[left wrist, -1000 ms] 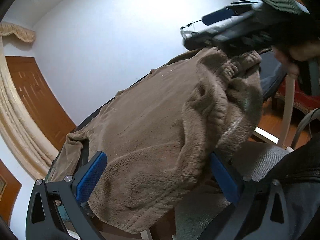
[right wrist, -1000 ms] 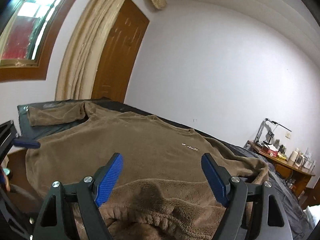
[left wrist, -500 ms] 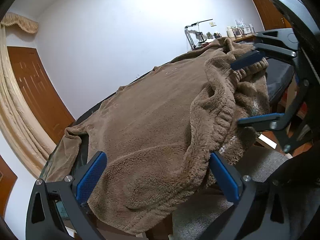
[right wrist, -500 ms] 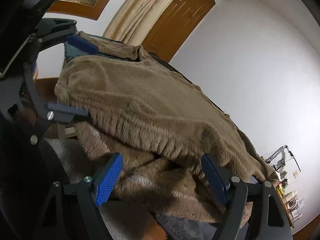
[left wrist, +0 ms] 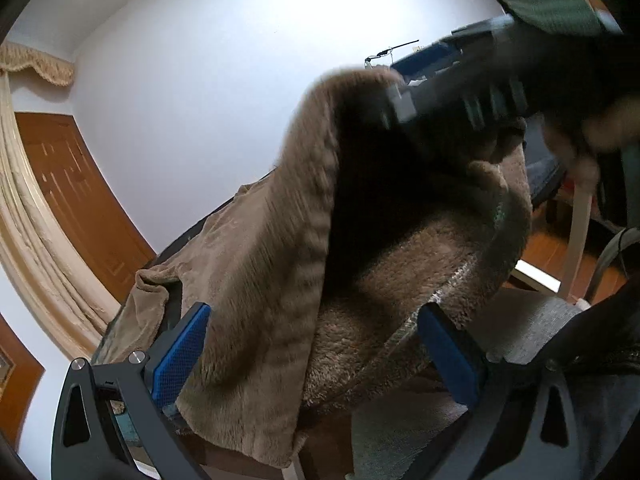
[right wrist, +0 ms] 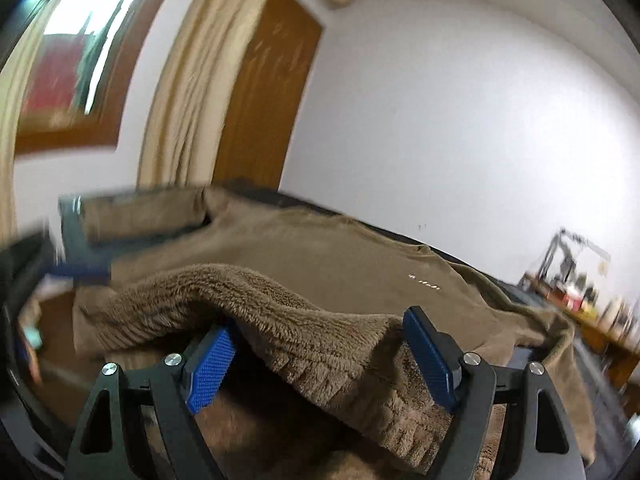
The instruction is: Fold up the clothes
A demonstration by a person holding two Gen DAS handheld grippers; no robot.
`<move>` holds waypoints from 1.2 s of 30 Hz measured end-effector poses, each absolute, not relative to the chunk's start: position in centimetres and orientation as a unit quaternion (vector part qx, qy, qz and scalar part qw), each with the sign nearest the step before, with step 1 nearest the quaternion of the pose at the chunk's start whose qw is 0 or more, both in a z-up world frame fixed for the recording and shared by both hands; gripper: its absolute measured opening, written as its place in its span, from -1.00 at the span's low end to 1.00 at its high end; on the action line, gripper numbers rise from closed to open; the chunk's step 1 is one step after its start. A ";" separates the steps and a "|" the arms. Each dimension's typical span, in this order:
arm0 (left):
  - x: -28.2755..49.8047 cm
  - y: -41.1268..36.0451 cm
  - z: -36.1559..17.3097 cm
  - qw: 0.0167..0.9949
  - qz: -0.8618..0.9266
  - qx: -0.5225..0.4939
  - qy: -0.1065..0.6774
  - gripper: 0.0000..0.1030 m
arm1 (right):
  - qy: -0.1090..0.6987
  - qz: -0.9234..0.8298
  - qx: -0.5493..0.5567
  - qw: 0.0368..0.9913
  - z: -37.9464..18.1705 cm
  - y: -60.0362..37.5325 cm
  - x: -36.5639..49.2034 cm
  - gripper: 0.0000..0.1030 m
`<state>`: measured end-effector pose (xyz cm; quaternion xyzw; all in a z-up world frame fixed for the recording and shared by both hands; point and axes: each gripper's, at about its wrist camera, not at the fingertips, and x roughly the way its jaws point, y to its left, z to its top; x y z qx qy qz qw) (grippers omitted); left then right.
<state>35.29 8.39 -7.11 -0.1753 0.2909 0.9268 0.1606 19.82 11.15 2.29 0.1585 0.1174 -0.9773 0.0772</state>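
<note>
A brown fleece sweater (left wrist: 256, 248) lies spread on a dark table (right wrist: 256, 192), its hem hanging over the near edge. In the right wrist view my right gripper (right wrist: 320, 360) stands wide open, and the ribbed hem (right wrist: 280, 320) drapes over its left finger and across the gap; the pads do not press on it. The left wrist view shows the right gripper (left wrist: 420, 84), blurred, holding that hem up like a tent. My left gripper (left wrist: 316, 356) is open low at the table edge, the hanging fleece between its fingers and untouched. It shows blurred as the left gripper (right wrist: 88, 236) at the left.
A wooden door (left wrist: 80, 200) and cream curtain (left wrist: 24, 240) stand behind the table's far left. A desk with a lamp and small items (right wrist: 580, 292) is at the right. A grey seat cushion (left wrist: 540, 320) and a person's hand (left wrist: 600, 128) are near.
The right gripper swung from low beside the hanging hem up and over the table. The hem rose with it into a raised fold. The left gripper stayed put.
</note>
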 end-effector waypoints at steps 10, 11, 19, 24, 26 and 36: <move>33.5 6.8 -6.9 0.070 0.943 -0.168 0.277 1.00 | 0.052 -0.972 0.206 0.097 2.9 13.7 18.5 0.61; 33.3 6.4 -6.7 0.056 0.946 -0.164 0.274 1.00 | 0.057 -0.970 0.212 0.100 2.8 13.8 18.5 0.61; 33.2 2.0 -3.1 -0.027 0.970 -0.132 0.205 1.00 | 0.156 -0.962 0.210 0.080 0.9 13.7 21.9 0.62; 33.6 0.0 -0.7 -0.041 0.979 -0.110 0.169 1.00 | 0.290 -0.939 0.178 0.045 -1.8 11.7 25.6 0.63; 33.7 -0.4 0.0 -0.038 0.981 -0.105 0.161 1.00 | 0.316 -0.933 0.168 0.035 -2.7 11.4 26.7 0.63; 33.8 -1.2 2.3 -0.027 0.987 -0.100 0.122 1.00 | 0.377 -0.907 0.152 -0.113 -5.0 14.2 25.5 0.63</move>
